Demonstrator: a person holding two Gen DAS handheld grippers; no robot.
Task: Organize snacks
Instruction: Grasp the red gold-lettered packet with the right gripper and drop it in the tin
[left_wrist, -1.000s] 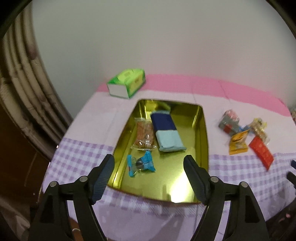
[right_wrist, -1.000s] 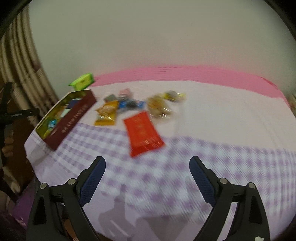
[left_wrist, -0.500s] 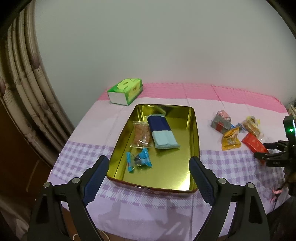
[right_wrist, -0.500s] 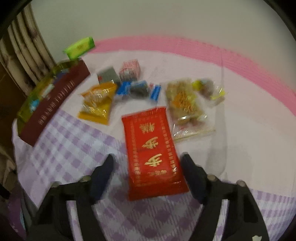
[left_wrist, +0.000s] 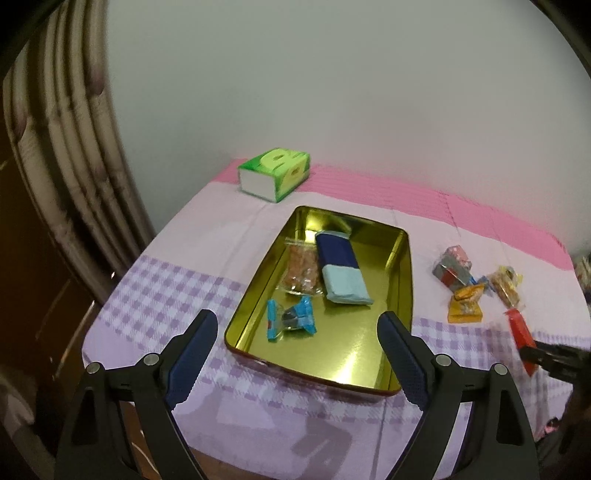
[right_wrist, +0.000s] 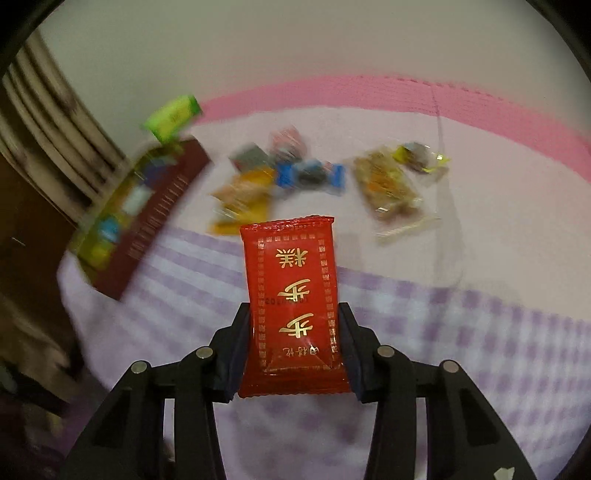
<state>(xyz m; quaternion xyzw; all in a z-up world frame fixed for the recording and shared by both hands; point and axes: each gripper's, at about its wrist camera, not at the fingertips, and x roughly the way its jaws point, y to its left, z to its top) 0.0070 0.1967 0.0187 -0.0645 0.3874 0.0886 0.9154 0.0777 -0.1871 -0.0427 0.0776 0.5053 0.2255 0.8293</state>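
The right gripper (right_wrist: 295, 345), its jaws having just been closing, clamps the flat red foil snack packet with gold lettering (right_wrist: 291, 306) by its long edges, presumably to carry it left to the gold rectangular tin (left_wrist: 400, 280); the left gripper (left_wrist: 293, 360) hovers spread wide, holding nothing, near that tin's near rim

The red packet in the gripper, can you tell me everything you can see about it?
The red packet is a flat, shiny plastic wrapper with crimped ends, a gold dotted border and gold characters that read upside down from the right wrist camera. The right gripper has just been closing and now pinches the packet's long sides near its near end. The far end sticks out over the checked tablecloth. It looks sealed and unopened.
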